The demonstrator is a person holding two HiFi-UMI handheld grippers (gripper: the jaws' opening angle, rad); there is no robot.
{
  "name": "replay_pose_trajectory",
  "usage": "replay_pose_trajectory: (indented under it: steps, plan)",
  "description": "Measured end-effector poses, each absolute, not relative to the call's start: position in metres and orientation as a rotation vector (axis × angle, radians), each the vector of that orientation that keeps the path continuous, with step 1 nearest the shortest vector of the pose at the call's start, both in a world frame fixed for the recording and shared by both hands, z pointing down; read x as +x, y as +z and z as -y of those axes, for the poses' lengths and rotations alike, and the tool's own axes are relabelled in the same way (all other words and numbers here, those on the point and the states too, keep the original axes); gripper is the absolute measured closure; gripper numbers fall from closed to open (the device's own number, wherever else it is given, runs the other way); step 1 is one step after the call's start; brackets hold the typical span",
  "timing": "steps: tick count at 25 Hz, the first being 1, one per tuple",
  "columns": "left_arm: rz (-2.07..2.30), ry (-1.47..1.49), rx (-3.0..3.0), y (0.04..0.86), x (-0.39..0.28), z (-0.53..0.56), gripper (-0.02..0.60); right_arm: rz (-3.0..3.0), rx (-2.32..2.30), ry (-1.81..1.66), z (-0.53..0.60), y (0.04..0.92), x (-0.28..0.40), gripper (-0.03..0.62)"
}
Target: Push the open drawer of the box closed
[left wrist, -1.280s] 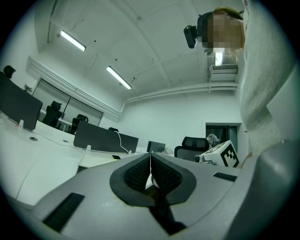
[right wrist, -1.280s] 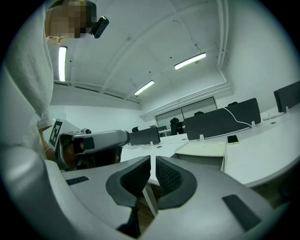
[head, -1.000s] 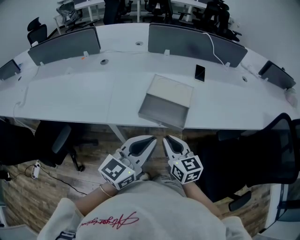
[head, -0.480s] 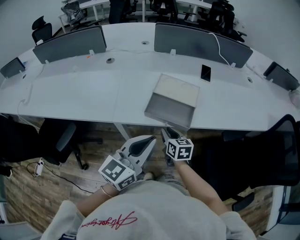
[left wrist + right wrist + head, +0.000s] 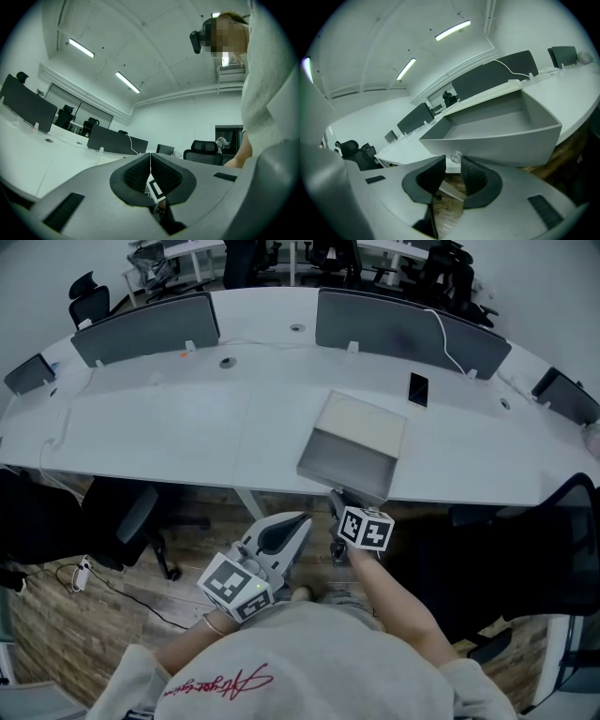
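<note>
The flat grey box [image 5: 367,421] lies on the white desk [image 5: 159,427]. Its open drawer [image 5: 348,465] juts over the desk's near edge. In the right gripper view the drawer [image 5: 497,126] fills the middle, with a small clear knob [image 5: 456,156] on its front. My right gripper [image 5: 336,496] points at that front from just below. Its jaws have just been opening and now stand apart, the right gripper [image 5: 453,161] just short of the knob, nothing pressed between the pads. My left gripper [image 5: 300,520] hangs back over the floor; seen in its own view, the left gripper [image 5: 150,160] is shut and empty.
A black phone [image 5: 418,388] lies behind the box. Dark partition screens [image 5: 412,332] line the desk's far side, with a white cable running from one. Office chairs stand under the desk at the left [image 5: 127,521] and beside me at the right [image 5: 548,549].
My right gripper has moved forward from beside the left one to the drawer's front and has rolled, its marker cube now facing up. The left gripper has stayed where it was.
</note>
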State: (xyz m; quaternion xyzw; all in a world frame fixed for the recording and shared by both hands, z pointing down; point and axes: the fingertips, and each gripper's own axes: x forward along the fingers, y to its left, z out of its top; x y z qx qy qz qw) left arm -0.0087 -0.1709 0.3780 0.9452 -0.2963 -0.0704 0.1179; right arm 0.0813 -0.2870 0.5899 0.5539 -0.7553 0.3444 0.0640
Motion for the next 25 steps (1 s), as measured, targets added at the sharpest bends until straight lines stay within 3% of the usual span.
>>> replay_pose_trajectory:
  steps: [25]
  plan:
    - [0.858,-0.233,2.723,0.38,-0.015,0.175,0.565,2.253,1.673,1.033,0.292,0.594,0.085,0.528]
